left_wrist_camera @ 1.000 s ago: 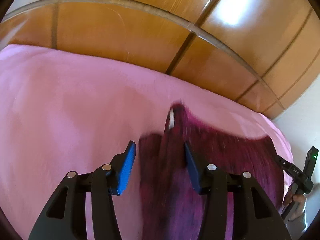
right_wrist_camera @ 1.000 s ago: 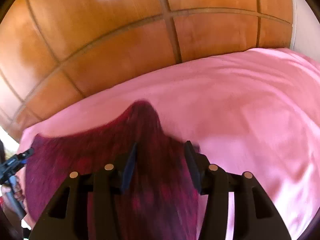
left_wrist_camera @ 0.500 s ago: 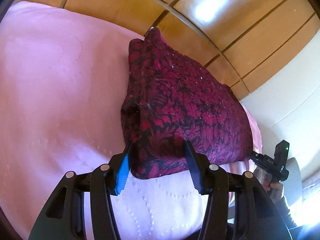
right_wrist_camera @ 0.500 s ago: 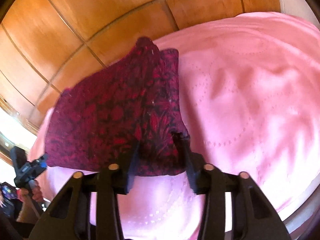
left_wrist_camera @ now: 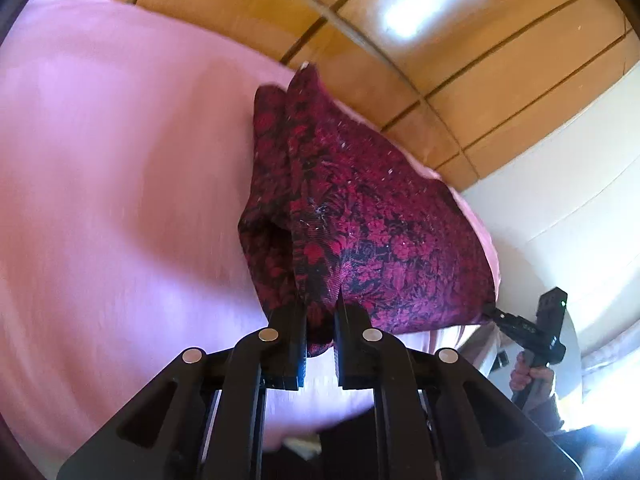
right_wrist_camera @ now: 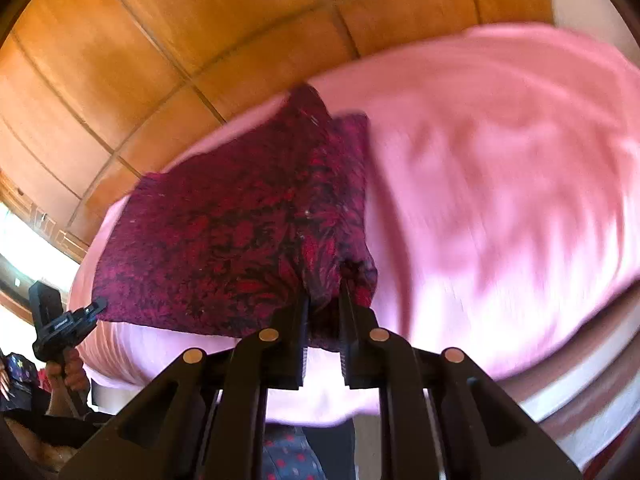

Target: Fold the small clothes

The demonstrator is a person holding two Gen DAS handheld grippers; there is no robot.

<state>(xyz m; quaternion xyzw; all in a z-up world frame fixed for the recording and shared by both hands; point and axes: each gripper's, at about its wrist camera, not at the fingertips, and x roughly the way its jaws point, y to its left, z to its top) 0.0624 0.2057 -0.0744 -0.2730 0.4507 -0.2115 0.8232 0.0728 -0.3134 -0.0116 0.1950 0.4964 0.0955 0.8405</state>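
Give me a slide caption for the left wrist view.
Left gripper jaws clamped on the near corner of a dark red floral garment lying on a pink bedspread.

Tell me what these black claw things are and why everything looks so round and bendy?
They are two grabbers, each with two fingers, and a person holds one in each hand. A small camera sits on each grabber and looks out along its fingers. Its lens sees very wide, so straight lines bend.

One picture comes from the left gripper. The other comes from the right gripper. Each picture also shows the other grabber far off at the side, with a hand around its handle.

A pink sheet covers the bed, with a wooden wall behind it. On the sheet lies a dark red flowery cloth, already folded over. Each grabber has pinched one near corner of the cloth between its fingers, so the person holds it with both at once.
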